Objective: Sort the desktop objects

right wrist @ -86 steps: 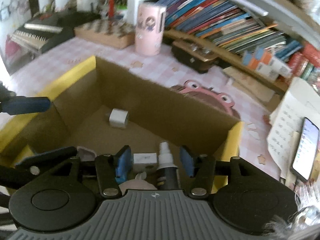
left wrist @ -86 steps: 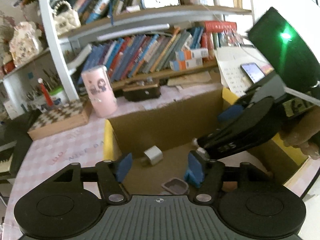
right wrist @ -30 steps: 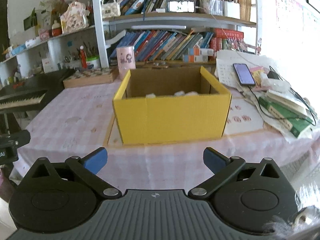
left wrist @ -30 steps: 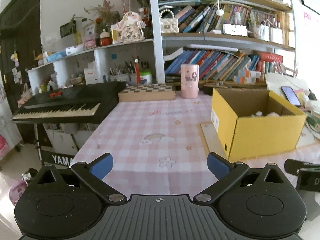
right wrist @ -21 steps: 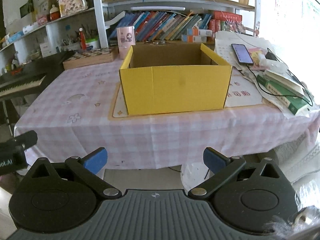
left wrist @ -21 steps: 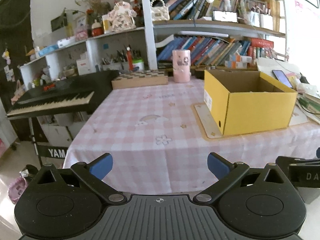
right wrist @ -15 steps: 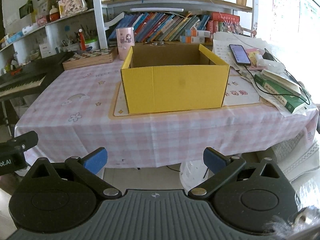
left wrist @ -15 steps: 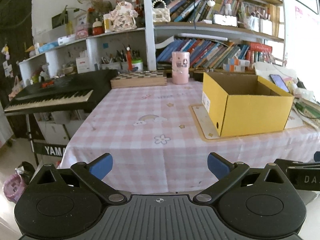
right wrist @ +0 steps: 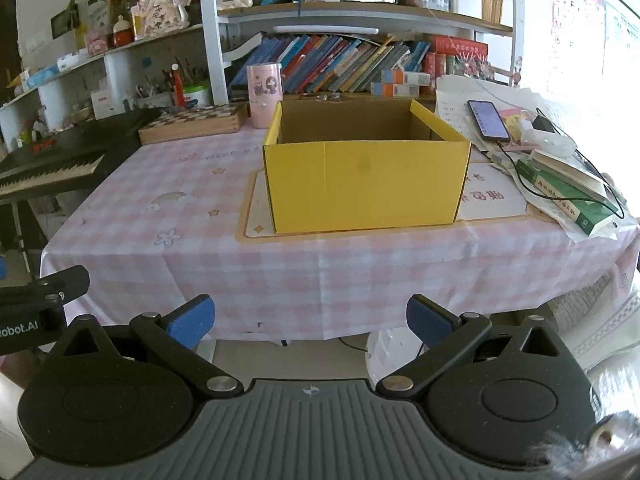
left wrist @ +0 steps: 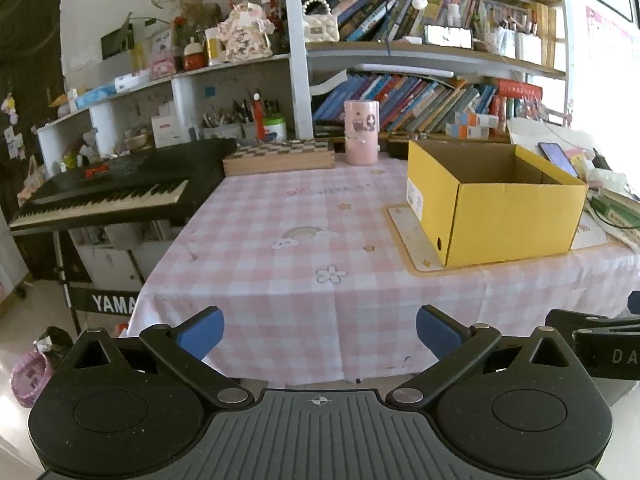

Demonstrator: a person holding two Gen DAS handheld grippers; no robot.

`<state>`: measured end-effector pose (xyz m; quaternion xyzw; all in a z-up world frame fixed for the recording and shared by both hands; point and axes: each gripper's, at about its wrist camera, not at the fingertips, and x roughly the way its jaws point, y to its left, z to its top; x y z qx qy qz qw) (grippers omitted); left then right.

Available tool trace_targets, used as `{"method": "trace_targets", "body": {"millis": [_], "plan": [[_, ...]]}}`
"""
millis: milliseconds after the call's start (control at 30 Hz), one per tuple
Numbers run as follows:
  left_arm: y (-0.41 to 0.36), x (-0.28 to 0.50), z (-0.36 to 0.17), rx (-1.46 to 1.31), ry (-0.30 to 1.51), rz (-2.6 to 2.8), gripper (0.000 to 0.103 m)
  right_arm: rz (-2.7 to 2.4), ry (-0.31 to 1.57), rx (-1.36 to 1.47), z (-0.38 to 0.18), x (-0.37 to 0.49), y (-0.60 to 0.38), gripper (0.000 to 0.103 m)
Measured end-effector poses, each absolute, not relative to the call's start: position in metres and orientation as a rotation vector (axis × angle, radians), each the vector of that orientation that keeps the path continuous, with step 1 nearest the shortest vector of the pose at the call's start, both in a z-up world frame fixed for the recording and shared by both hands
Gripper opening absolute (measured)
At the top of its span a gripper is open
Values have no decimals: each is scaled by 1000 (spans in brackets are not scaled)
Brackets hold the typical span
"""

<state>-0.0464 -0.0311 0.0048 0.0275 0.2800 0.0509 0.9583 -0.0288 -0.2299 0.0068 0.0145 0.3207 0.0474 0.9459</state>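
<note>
Right wrist: yellow box (right wrist: 366,184) well beyond spread, empty right claw (right wrist: 309,318).

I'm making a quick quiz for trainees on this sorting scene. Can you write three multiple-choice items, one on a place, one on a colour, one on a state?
1. Where does the pink cylindrical cup stand?
A. inside the box
B. on the table behind the box, next to the checkered wooden board
C. on the keyboard

2. What colour is the open cardboard box outside?
A. yellow
B. green
C. white

3. How are the two tools?
A. both shut on items
B. one open, one shut
C. both open, holding nothing

Answers:
1 B, the pink cylindrical cup stands beside the checkered wooden board.
2 A, the open cardboard box is yellow.
3 C, the left tool and right tool are spread wide.
</note>
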Motion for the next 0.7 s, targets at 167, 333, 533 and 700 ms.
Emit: {"method": "trace_targets", "body": {"millis": [167,333,533,700], "plan": [[-30,-47,4,58,576,96,103,91,664,33,5,-28,-227,103],[-28,-45,2,52,592,100,103,94,668,30,4,-27,-225,103],[-27,-44,1,56,596,99,103,93,679,30,3,-24,-223,103],[-26,-42,1,52,593,92,103,104,689,19,1,-22,-220,103]]}}
